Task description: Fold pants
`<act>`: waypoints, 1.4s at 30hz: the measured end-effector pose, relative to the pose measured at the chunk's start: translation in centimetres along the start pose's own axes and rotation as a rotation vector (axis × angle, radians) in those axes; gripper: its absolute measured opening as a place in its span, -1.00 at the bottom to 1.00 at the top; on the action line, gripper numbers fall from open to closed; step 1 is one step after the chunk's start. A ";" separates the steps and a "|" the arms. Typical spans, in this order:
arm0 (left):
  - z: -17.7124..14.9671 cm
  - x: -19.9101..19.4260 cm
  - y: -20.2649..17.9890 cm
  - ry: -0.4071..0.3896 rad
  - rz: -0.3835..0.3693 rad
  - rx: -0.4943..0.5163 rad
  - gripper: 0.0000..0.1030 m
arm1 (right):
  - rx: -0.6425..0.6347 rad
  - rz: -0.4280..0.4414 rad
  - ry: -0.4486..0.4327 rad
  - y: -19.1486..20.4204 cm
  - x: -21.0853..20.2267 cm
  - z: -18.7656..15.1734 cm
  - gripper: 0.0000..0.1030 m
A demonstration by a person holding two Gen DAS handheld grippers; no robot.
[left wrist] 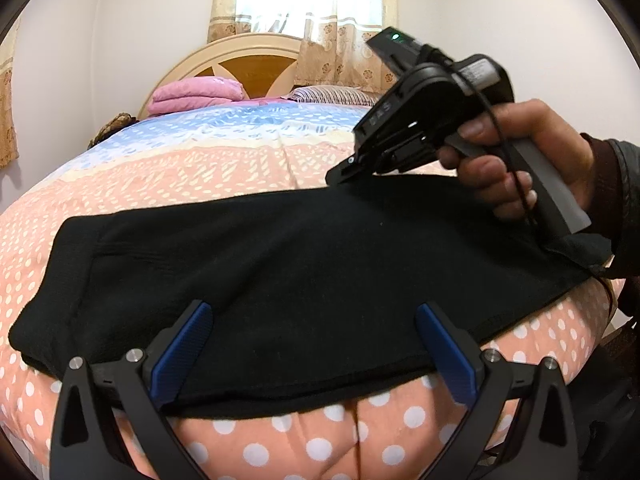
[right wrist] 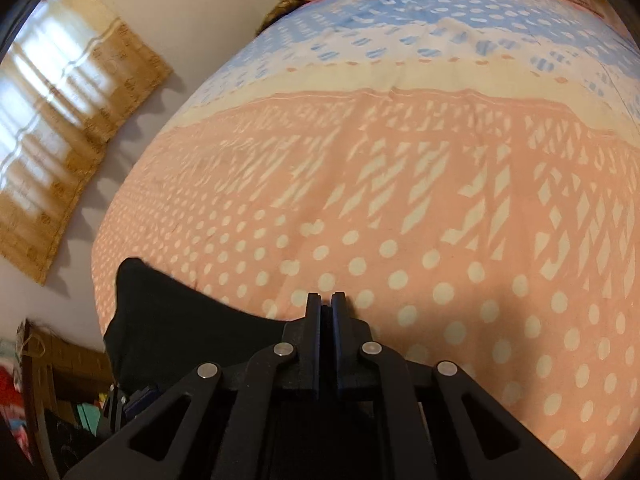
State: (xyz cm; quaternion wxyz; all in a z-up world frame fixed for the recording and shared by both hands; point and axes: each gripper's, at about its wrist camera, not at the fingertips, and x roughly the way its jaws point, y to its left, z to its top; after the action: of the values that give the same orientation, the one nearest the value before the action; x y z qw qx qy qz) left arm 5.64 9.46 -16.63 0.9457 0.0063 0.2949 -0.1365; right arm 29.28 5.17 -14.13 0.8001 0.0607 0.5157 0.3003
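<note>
Black pants (left wrist: 280, 272) lie folded in a long band across the near part of the bed. My left gripper (left wrist: 312, 344) is open, its blue pads (left wrist: 184, 352) resting on the near edge of the pants, holding nothing. My right gripper (left wrist: 344, 172), held in a hand, is at the far right edge of the pants, its tip touching the fabric. In the right wrist view this gripper (right wrist: 326, 304) has its jaws closed together, low over the bedspread, with part of the pants (right wrist: 168, 320) to its left; whether fabric is pinched is hidden.
The bed (left wrist: 208, 168) has a pink dotted and blue patterned spread. A folded pink blanket (left wrist: 192, 94) and a striped pillow (left wrist: 332, 94) lie by the headboard (left wrist: 248, 60). A curtained window (left wrist: 308, 12) is behind; another curtain (right wrist: 60, 128) hangs left.
</note>
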 end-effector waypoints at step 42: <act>0.7 -0.5 8.6 0.115 0.327 -0.165 1.00 | -0.358 -0.214 -0.182 3.8 -7.2 -18.5 0.03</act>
State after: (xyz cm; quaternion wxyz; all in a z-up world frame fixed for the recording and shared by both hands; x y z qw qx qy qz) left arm 7.87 17.81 -16.33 0.9341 -0.0155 0.3538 0.0442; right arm 9.69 0.43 -15.37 0.8687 -0.1107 0.3833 0.2937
